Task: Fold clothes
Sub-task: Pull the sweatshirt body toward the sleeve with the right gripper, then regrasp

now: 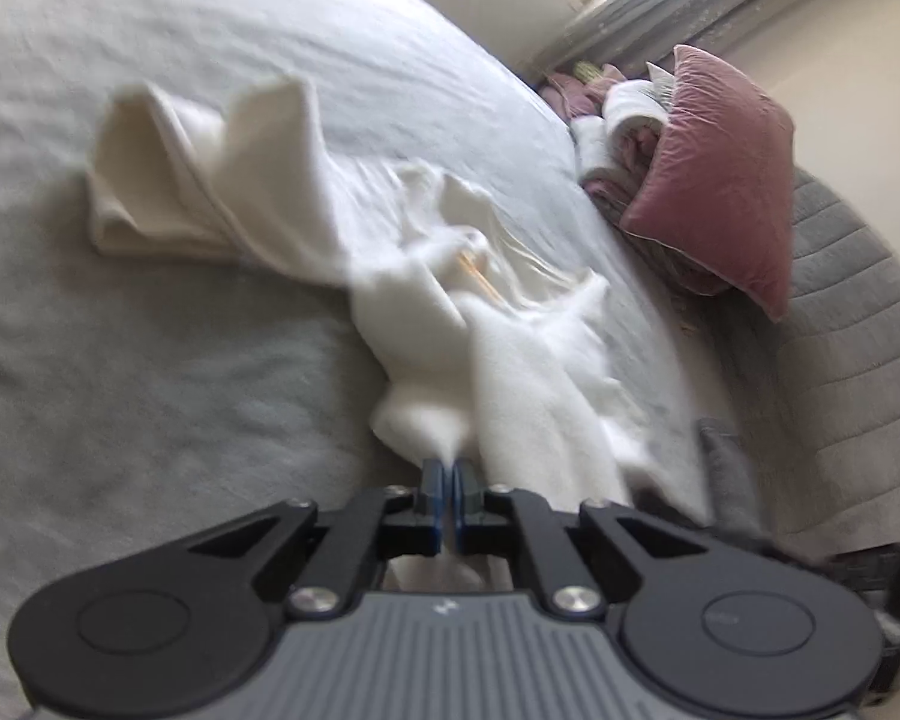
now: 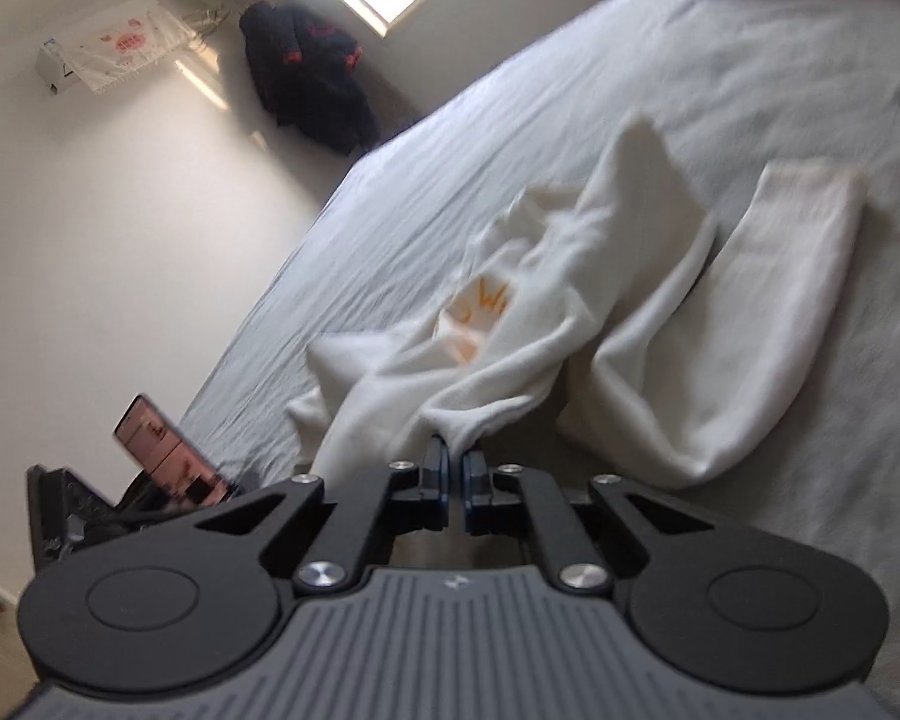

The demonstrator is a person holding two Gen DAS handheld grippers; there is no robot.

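The left gripper (image 1: 448,468) and the right gripper (image 2: 455,461) are both pinching white fabric, angling downward.

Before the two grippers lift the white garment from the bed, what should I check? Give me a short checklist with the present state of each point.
1. Left gripper shut on the white garment: ok, cloth pinched between its jaws.
2. Right gripper shut on the garment: ok, a fold sits between the pads.
3. Both grip matching edges: cannot tell, the cloth is bunched.
4. Garment lies flat: not ok, crumpled, orange print creased.
5. Bed around the garment free: ok.
6. Pink pillow clear of the garment: ok.
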